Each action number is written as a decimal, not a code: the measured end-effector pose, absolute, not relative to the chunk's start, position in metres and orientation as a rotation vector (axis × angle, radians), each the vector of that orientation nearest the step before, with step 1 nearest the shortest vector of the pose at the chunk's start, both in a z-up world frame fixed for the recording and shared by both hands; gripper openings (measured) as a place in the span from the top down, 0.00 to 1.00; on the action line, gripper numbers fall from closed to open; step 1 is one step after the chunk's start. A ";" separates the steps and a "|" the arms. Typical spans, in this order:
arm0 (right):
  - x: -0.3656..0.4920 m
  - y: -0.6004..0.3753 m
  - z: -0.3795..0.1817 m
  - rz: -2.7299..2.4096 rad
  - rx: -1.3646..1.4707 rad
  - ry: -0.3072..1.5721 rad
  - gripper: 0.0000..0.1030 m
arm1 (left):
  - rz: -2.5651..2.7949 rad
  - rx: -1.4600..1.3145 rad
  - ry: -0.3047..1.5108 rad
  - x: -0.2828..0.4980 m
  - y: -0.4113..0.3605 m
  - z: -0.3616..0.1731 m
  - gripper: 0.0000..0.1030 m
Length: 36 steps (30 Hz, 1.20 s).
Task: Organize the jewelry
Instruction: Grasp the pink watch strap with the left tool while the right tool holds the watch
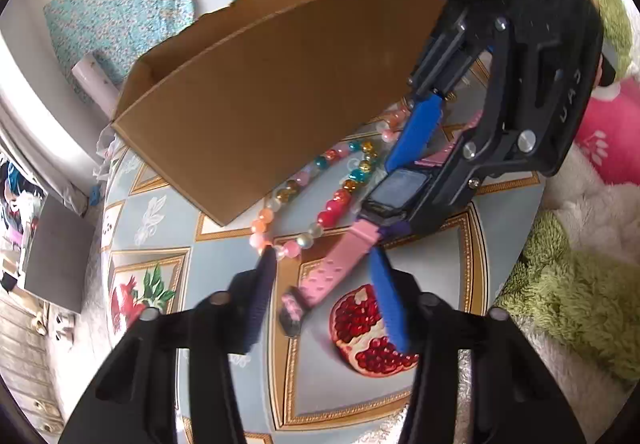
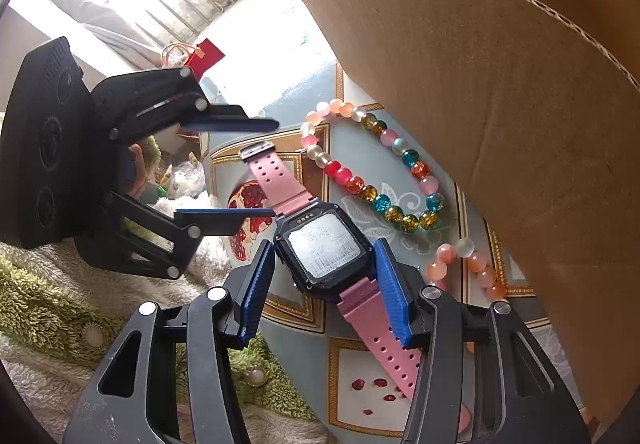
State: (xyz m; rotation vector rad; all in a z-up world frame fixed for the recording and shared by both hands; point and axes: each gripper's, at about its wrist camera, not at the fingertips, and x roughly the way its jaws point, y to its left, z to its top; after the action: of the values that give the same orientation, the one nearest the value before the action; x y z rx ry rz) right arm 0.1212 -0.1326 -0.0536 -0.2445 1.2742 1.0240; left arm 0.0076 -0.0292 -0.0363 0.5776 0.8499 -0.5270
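Note:
A pink-strapped watch with a black square case [image 2: 325, 248] lies face down on the patterned table; it also shows in the left wrist view [image 1: 394, 192]. My right gripper [image 2: 325, 244] is closed on the watch case, blue pads against both its sides. My left gripper [image 1: 322, 256] is open, its fingers on either side of the strap's buckle end [image 1: 320, 276]. A multicoloured bead bracelet [image 2: 376, 164] lies between the watch and the cardboard box [image 2: 500, 84], and a peach bead bracelet [image 2: 468, 264] lies to the right.
The open cardboard box [image 1: 260, 92] stands at the table's far side. The table [image 1: 168, 204] is blue with gold frames and pomegranate prints. Green and white fluffy fabric [image 1: 576, 292] lies beside the table.

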 end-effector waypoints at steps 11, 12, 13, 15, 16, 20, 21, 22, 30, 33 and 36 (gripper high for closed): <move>0.091 -0.151 -0.051 0.871 -0.262 1.191 0.59 | -0.513 0.485 0.915 0.016 -0.024 -0.041 1.00; 0.086 -0.153 -0.051 0.849 -0.271 1.174 0.59 | -0.513 0.478 0.916 0.017 -0.021 -0.042 1.00; 0.081 -0.153 -0.052 0.833 -0.281 1.161 0.59 | -0.514 0.473 0.914 0.017 -0.021 -0.042 1.00; 0.072 -0.150 -0.052 0.797 -0.325 1.126 0.59 | -0.514 0.470 0.906 0.013 -0.022 -0.040 1.00; 0.069 -0.147 -0.053 0.791 -0.345 1.110 0.59 | -0.518 0.465 0.903 0.012 -0.022 -0.039 1.00; 0.059 -0.125 -0.055 0.786 -0.432 1.043 0.56 | -0.528 0.443 0.898 0.015 -0.019 -0.037 1.00; 0.057 -0.118 -0.057 0.776 -0.472 1.024 0.55 | -0.532 0.431 0.895 0.016 -0.016 -0.036 1.00; 0.055 -0.115 -0.058 0.768 -0.503 1.003 0.55 | -0.531 0.422 0.890 0.015 -0.015 -0.035 1.00; 0.077 -0.128 -0.052 0.868 -0.321 1.110 0.60 | -0.519 0.478 0.873 0.011 -0.011 -0.029 0.88; 0.084 -0.142 -0.054 0.939 -0.209 1.168 0.60 | -0.529 0.512 0.878 0.010 -0.015 -0.029 0.64; 0.085 -0.155 -0.057 1.002 -0.136 1.210 0.60 | -0.556 0.541 0.870 0.008 -0.020 -0.029 0.59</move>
State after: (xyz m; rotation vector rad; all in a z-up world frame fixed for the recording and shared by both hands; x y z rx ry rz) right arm 0.0855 -0.1555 -0.0570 -0.1357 1.2099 1.0019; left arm 0.0081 -0.0195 -0.0285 0.5411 0.8704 -0.5559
